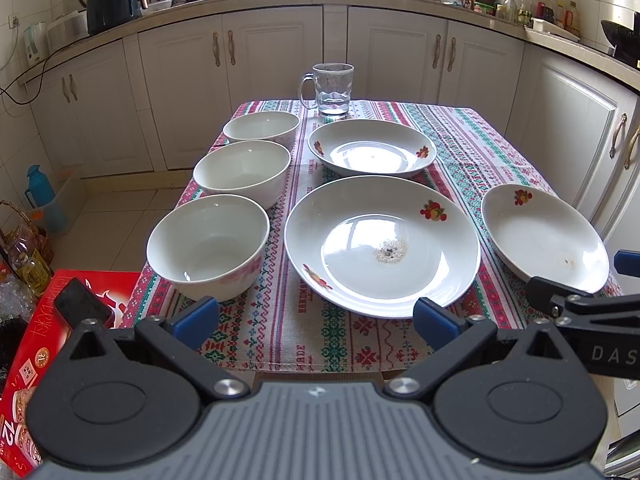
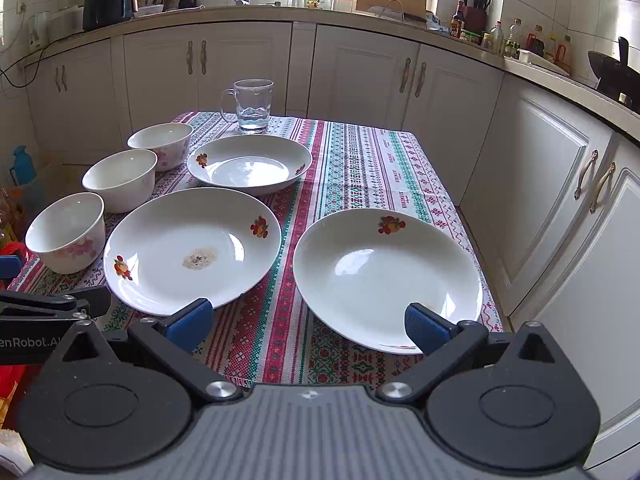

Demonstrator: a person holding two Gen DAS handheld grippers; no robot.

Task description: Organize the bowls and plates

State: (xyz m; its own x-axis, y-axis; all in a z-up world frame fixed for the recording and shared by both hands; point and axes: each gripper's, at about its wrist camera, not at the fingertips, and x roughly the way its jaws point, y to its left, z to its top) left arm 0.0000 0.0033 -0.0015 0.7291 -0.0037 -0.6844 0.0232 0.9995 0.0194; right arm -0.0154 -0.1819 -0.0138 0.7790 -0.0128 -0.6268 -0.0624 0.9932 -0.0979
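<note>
1. The left tool (image 1: 316,322) hangs at the near edge of the table (image 1: 460,128), its blue pads spread wide with nothing between them. The right tool (image 2: 308,326) is just as wide open and just as empty.
2. Ahead of the left tool lies the big plate (image 1: 382,246), a gritty smear at its centre. Left of it three bowls run away in a line: near bowl (image 1: 208,244), middle bowl (image 1: 242,172), far bowl (image 1: 262,128).
3. The right plate (image 2: 386,276) lies just under the right tool's right pad. A far plate (image 2: 250,168) and a glass mug (image 2: 252,104) sit beyond.
4. All of it looks like glazed china: stiff, slick, fairly heavy and likely to chip if knocked.
5. I'd judge the rim the only place to grip. A plate's raised edge wants one pad above and one beneath; a bowl's wall wants one pad inside and one outside.
</note>
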